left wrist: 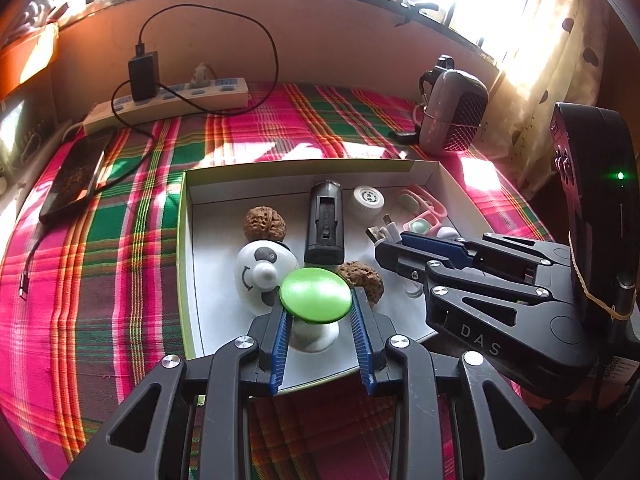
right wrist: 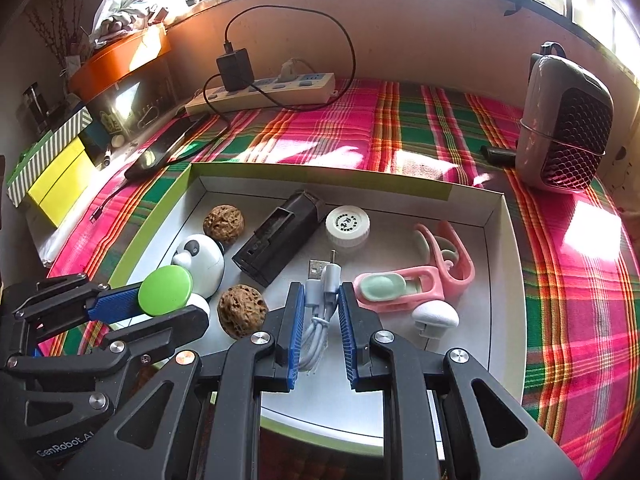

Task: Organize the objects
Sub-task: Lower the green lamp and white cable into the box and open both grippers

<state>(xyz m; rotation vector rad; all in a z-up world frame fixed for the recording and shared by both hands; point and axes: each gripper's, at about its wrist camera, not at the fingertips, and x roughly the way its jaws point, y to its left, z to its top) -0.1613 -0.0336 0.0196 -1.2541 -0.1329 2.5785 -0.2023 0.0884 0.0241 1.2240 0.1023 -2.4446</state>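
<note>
A shallow white box with a green rim [left wrist: 182, 240] [right wrist: 514, 264] lies on the plaid cloth. My left gripper [left wrist: 318, 306] is shut on a knob with a green cap [left wrist: 315, 295] and a white foot, just above the box floor near its front edge. From the right wrist view the same cap [right wrist: 166, 290] shows between the left fingers [right wrist: 116, 306]. My right gripper [right wrist: 320, 292] is shut on a coiled white USB cable [right wrist: 316, 332] over the box's front middle. Its plugs [left wrist: 380, 232] stick out past the right fingers [left wrist: 432, 246] in the left wrist view.
In the box lie two walnuts [right wrist: 223, 219] [right wrist: 242, 310], a panda figure [right wrist: 200, 258], a black device [right wrist: 280, 236], a white cap [right wrist: 347, 225], a pink clip [right wrist: 424, 276] and a white knob [right wrist: 435, 316]. A power strip [right wrist: 260, 92], a phone [left wrist: 74, 178] and a grey heater [right wrist: 564, 128] stand behind.
</note>
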